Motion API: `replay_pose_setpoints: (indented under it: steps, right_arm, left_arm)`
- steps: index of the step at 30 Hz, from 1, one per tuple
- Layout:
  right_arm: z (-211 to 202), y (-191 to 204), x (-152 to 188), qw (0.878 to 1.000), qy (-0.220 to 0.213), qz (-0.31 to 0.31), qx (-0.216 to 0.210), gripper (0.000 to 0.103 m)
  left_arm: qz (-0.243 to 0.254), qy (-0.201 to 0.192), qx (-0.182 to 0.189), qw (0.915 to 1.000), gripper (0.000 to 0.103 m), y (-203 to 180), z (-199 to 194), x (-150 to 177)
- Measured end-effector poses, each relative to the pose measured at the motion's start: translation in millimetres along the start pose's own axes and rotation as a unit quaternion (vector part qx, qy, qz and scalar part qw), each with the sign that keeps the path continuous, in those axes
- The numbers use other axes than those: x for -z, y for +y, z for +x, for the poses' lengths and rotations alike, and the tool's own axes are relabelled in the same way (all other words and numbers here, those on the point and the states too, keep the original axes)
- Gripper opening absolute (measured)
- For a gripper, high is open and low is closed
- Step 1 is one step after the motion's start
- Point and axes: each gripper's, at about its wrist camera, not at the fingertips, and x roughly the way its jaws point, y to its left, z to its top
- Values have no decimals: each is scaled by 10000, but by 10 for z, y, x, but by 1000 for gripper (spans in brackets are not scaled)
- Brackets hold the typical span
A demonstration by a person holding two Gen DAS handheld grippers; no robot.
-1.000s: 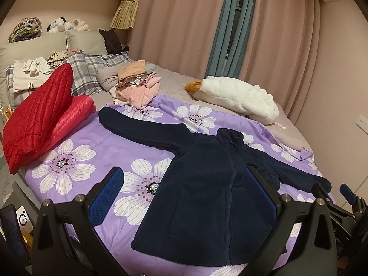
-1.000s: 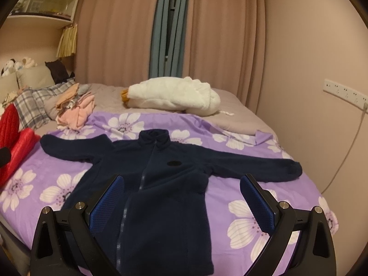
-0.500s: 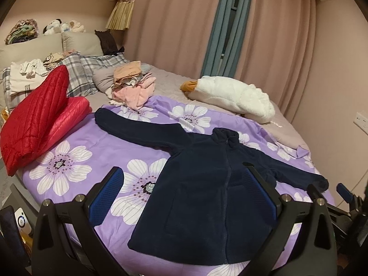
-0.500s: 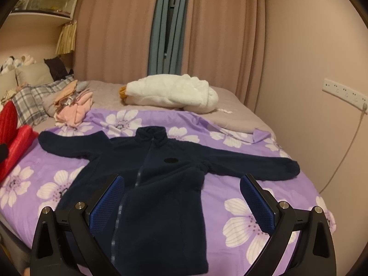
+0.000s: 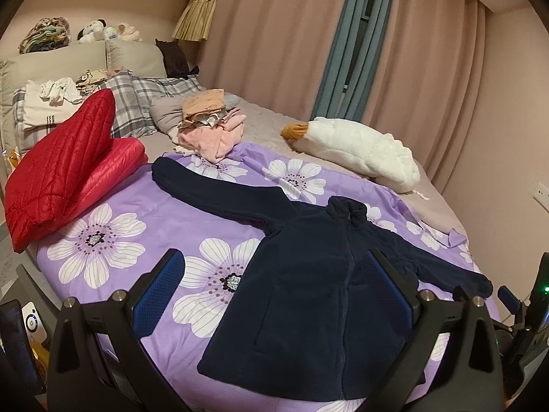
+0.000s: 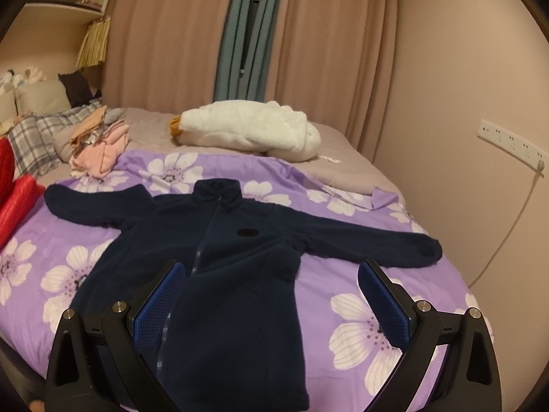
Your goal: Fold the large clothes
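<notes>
Fleece jacket [image 6: 219, 274] lies spread at frame centre, nearer than a second ago, unfolded; left gripper [image 5: 274, 295] and right gripper [image 6: 271, 295] gaping, empty

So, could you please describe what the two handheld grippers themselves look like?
The left gripper and the right gripper look alike: black angular V-shaped finger arms, silver round bolts at the joints, and blue finely textured pads on the inner faces. No cables, markings or sleeves are visible.
</notes>
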Motion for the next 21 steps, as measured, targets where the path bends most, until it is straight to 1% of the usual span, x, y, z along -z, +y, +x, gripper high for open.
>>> replay_pose_setpoints:
  steps: [4, 8, 13, 18, 21]
  right_arm:
    - [19, 23, -5, 10000, 6, -53, -28, 100]
    - [38, 8, -3, 10000, 40, -20, 35, 100]
    - [40, 4, -13, 10000, 46, -21, 46, 100]
    - [43, -89, -35, 10000, 16, 66, 41, 100]
    - [23, -161, -53, 9998, -48, 183, 98, 100]
  left_arm:
    - [-55, 24, 11, 10000, 103, -4, 32, -16]
    - [-30, 58, 29, 10000, 103, -37, 60, -21]
    - [137, 162, 52, 9998, 103, -124, 126, 4]
    - [179, 215, 75, 9996, 103, -193, 169, 37]
    - [251, 172, 52, 9995, 103, -249, 158, 54]
